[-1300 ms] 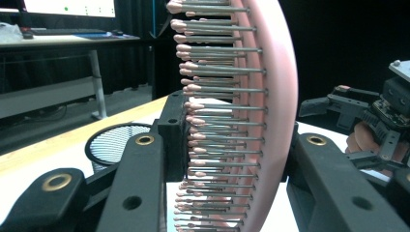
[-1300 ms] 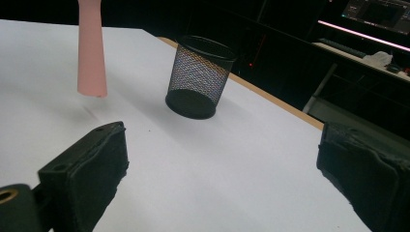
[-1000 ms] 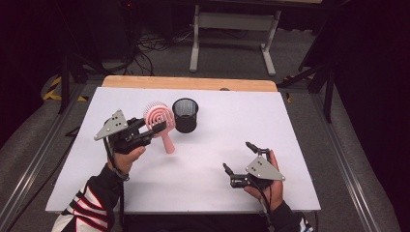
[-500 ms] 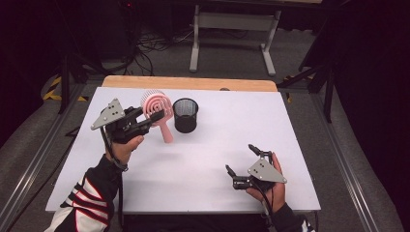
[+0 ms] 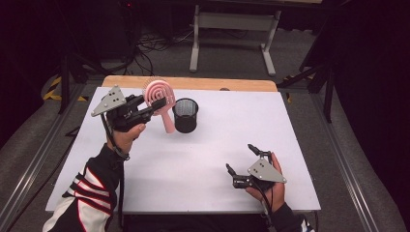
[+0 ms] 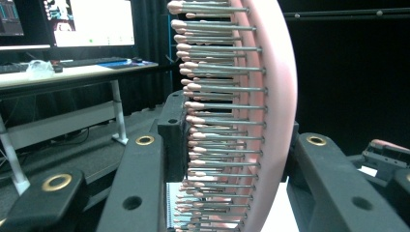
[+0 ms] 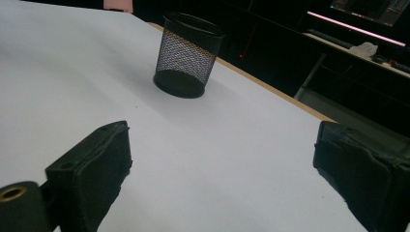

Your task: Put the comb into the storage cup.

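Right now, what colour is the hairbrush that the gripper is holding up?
Pink. The hairbrush has pink-tipped metal bristles too, clearest in the left gripper view, clamped in the left gripper.

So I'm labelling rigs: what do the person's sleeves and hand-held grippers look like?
Each hand-held gripper, left and right, is black metal with two jaws, brass-ringed bolt holes and a grey three-cornered plate on top. A black cable trails from each. The left sleeve is black with red and white stripes.

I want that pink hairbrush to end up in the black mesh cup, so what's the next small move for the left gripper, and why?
Probably carry the pink hairbrush sideways over the black mesh cup. The left gripper clamps the brush head, lifted off the table, handle hanging down just beside the cup's rim, not above its opening. The right gripper rests open, well clear.
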Demonstrator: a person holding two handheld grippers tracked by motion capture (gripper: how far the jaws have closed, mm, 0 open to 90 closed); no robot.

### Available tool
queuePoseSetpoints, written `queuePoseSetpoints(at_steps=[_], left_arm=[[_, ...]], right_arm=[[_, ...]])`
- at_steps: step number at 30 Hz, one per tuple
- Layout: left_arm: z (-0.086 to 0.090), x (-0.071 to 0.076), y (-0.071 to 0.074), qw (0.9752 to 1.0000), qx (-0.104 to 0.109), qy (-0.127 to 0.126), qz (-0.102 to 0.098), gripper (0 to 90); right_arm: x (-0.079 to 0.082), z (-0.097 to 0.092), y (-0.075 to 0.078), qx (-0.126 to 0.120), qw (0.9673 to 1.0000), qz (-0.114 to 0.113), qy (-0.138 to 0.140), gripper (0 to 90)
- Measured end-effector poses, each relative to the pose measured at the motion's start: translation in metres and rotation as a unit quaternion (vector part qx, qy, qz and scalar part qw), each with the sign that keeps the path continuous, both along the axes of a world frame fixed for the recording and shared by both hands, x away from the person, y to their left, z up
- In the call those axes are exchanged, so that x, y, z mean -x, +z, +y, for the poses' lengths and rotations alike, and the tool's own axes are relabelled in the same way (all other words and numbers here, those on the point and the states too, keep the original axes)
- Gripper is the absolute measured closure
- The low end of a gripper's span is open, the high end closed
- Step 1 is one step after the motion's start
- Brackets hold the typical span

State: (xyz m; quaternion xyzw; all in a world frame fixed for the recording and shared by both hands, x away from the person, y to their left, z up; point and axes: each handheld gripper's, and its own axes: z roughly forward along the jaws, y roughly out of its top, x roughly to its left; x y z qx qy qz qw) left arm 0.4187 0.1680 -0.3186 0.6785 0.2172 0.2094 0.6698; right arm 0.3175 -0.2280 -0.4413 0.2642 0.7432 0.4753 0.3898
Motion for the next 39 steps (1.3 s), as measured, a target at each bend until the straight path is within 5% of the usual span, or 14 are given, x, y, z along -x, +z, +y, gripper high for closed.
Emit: queuePoseSetpoints(at_steps=[26,39], left_arm=[[-0.016,-0.02,0.034,0.9996,0.004,0.01,-0.025,62.7],[-0.03,-0.038,0.033,0.9997,0.01,0.016,-0.017,62.7]], right_arm=[[0.0,0.0,-0.001,0.0,1.0,0.003,0.004,6.7],[0.0,0.0,-0.001,-0.003,1.0,0.004,0.009,6.7]])
